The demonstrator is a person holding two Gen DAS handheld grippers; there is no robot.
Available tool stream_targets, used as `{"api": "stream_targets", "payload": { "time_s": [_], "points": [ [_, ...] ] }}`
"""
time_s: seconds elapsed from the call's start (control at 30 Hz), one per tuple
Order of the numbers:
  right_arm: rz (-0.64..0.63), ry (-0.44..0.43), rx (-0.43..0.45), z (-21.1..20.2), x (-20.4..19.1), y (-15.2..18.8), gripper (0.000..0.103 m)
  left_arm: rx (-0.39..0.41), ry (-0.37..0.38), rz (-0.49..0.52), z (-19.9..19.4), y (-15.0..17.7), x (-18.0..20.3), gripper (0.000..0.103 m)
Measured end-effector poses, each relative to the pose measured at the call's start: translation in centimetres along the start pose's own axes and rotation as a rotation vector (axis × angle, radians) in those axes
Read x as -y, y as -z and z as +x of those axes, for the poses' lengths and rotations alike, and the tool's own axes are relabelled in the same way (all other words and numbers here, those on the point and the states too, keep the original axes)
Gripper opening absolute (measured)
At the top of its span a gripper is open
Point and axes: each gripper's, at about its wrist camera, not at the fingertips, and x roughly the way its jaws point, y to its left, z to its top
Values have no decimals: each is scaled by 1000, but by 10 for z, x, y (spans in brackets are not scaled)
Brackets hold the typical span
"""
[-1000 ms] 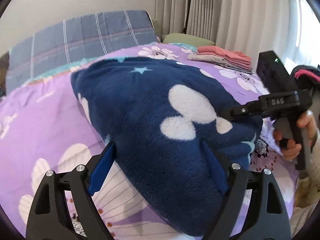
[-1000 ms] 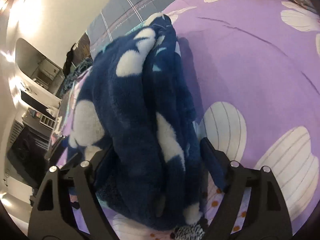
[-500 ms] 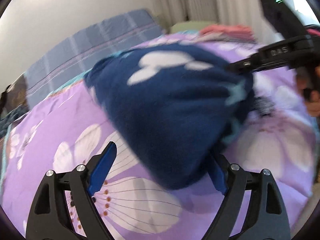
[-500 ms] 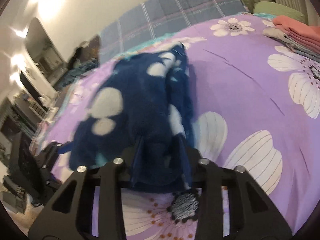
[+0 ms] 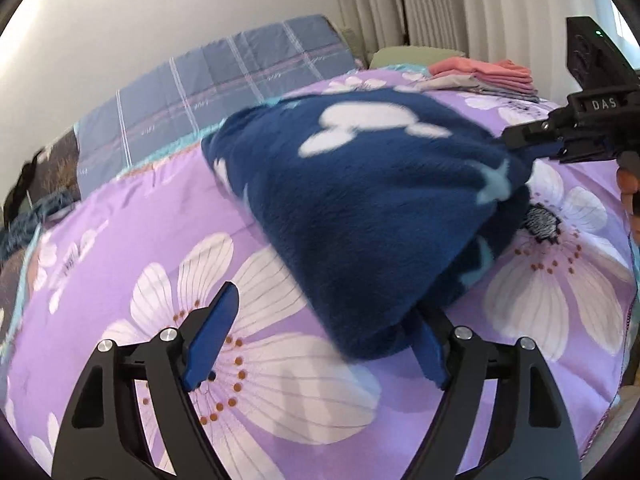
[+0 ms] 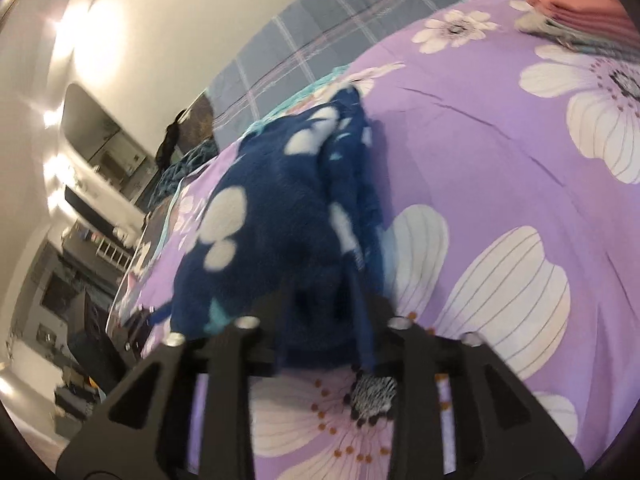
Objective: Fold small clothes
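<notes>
A folded navy fleece garment (image 5: pixel 360 200) with white blotches lies bunched on the purple flowered bedspread (image 5: pixel 120 248). My left gripper (image 5: pixel 320 340) is open, its right finger under the garment's near edge, its left finger clear of it. My right gripper (image 6: pixel 324 320) is shut on the navy garment's (image 6: pixel 272 224) near end. It also shows in the left wrist view (image 5: pixel 532 148), pinching the garment's right corner.
A stack of folded pink and grey clothes (image 5: pixel 484 76) sits at the bed's far right, also in the right wrist view (image 6: pixel 576 12). A blue plaid pillow (image 5: pixel 208 80) lies at the head. Curtains hang behind. Furniture stands left of the bed (image 6: pixel 92 280).
My right gripper has closed on the garment's end. My left gripper has drawn back, so the garment no longer fills its jaws. The garment has shifted right.
</notes>
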Motion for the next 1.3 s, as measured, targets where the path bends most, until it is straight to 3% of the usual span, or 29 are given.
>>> {"api": "stream_targets", "payload": {
  "time_s": [0.03, 0.1, 0.23, 0.3, 0.33, 0.37, 0.4, 0.43, 0.5, 0.57, 0.63, 0.7, 0.8, 0.9, 0.97, 1.1, 1.2, 1.3],
  "points": [
    [-16, 28, -8, 5, -4, 2, 30, 17, 1, 12, 0, -3, 4, 81],
    [-10, 67, -17, 14, -4, 0, 14, 46, -69, 41, 2, -8, 8, 74],
    [131, 21, -16, 7, 26, -4, 12, -32, -4, -68, 9, -3, -16, 71],
    [119, 160, 7, -2, 30, -2, 13, -37, -30, -65, 7, 3, -19, 71],
    [124, 178, 16, -8, 35, 0, 13, -37, -37, -68, 6, 5, -20, 70],
    [156, 133, 11, -12, 40, 3, 15, -37, -26, -82, 4, 6, -23, 69],
    [195, 76, 4, -16, 43, 6, 23, -33, -6, -95, 2, 6, -25, 69],
    [232, 12, -9, -20, 43, 12, 40, -28, 17, -109, -1, 6, -26, 69],
    [236, -46, -28, -22, 37, 18, 58, -16, 75, -139, -11, 6, -29, 69],
    [220, -99, -58, -20, 25, 24, 60, 14, 135, -153, -23, 2, -31, 69],
    [220, -120, -95, -14, 15, 29, 72, 61, 180, -161, -33, -5, -32, 69],
    [244, -125, -128, -4, 9, 32, 77, 112, 187, -155, -40, -15, -32, 69],
    [294, -125, -160, 10, 9, 35, 78, 135, 98, -113, -30, -28, -30, 69],
    [280, -99, -126, 4, 6, 36, 78, 115, 62, -131, -4, -38, -41, 70],
    [228, -101, -81, -9, -1, 37, 77, 124, 80, -142, 8, -44, -48, 72],
    [151, -103, -23, -23, -16, 32, 62, 154, 103, -181, 10, -60, -65, 71],
    [131, -99, -3, -16, -21, 23, 63, 161, 111, -199, 14, -74, -76, 72],
    [168, -104, -34, 10, -15, 13, 71, 113, 123, -226, 32, -80, -88, 72]
  ]
}}
